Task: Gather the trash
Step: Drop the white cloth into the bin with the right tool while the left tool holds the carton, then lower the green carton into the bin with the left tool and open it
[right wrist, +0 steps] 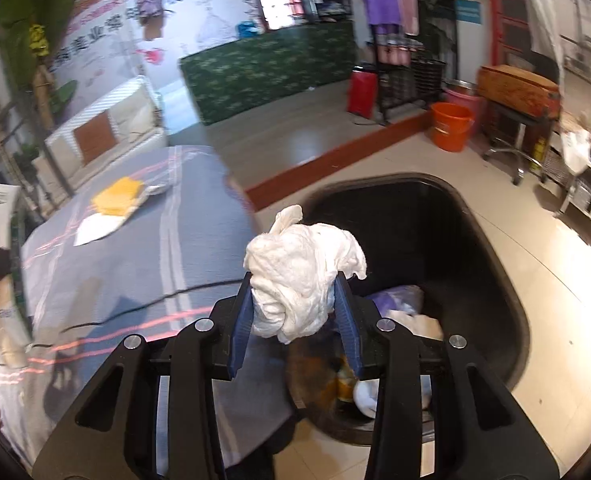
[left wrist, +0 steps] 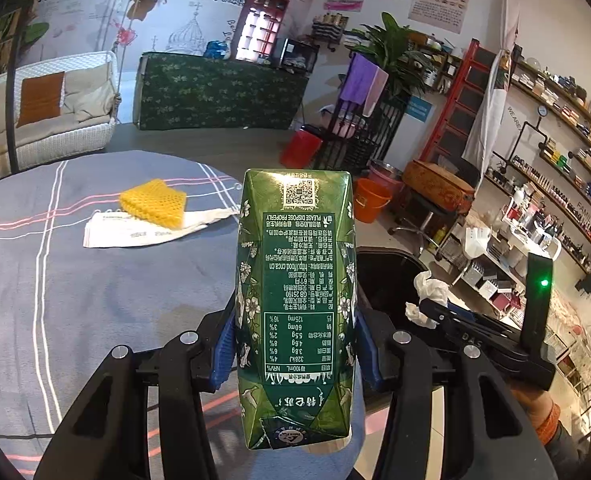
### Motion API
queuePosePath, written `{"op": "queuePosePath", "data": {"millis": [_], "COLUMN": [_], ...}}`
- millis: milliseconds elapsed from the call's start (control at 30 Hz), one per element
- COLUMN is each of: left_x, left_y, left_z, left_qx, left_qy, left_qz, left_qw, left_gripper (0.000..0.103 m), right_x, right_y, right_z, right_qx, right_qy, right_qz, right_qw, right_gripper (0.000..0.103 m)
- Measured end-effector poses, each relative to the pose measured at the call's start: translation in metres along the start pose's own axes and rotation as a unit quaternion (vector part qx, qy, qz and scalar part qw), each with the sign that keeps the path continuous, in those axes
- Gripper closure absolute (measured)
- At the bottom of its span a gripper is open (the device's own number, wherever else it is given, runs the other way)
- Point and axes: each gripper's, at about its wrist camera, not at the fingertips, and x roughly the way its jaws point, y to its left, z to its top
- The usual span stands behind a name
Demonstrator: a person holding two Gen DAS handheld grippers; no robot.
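Note:
My left gripper [left wrist: 295, 344] is shut on a green milk carton [left wrist: 295, 280], held above the edge of the round table [left wrist: 55, 300] with the grey striped cloth. My right gripper [right wrist: 293, 312] is shut on a crumpled white tissue [right wrist: 299, 264], held over the near rim of the black trash bin [right wrist: 475, 240]. The bin holds several pieces of trash [right wrist: 399, 312]. In the left wrist view the right gripper [left wrist: 447, 312] with the tissue [left wrist: 429, 284] shows over the bin [left wrist: 387, 272]. A yellow sponge [left wrist: 153, 202] lies on a white wrapper [left wrist: 143, 230] on the table.
The sponge [right wrist: 117, 196] and wrapper [right wrist: 95, 228] also show in the right wrist view, far left on the table [right wrist: 135, 272]. An orange bucket [right wrist: 451, 126], a red container [right wrist: 361, 92] and a stool [right wrist: 515, 120] stand on the floor beyond the bin.

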Motion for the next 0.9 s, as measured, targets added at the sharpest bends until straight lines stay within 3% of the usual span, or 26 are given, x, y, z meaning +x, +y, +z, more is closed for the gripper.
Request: {"op": "queuePosePath", "data": {"millis": [233, 333, 433, 900], "left_x": [0.008, 0.011, 0.015, 0.038], "left_y": [-0.013, -0.018, -0.024, -0.043], "left_z": [-0.002, -0.002, -0.003, -0.007], "left_qx": [0.007, 0.01, 0.015, 0.022], "left_qy": [0.011, 0.013, 0.016, 0.05], "left_qz": [-0.016, -0.021, -0.027, -0.068], "left_qw": [0.9998, 0.9996, 0.9994, 0.9962], "left_gripper": [0.054, 0.054, 0.054, 0.054], "right_x": [0.023, 0.032, 0.038, 0.002], "right_y": [-0.025, -0.033, -0.04, -0.042], "right_z": [-0.007, -0.01, -0.013, -0.014], "right_qx": [0.02, 0.034, 0.047, 0.051], "right_qy": [0.019, 0.026, 0.033, 0.003], "right_qz": [-0.036, -0.045, -0.043, -0.022], "right_qw": [0.999, 0.998, 0.997, 0.998], "right_gripper": [0.062, 0.052, 0.035, 0.031]}}
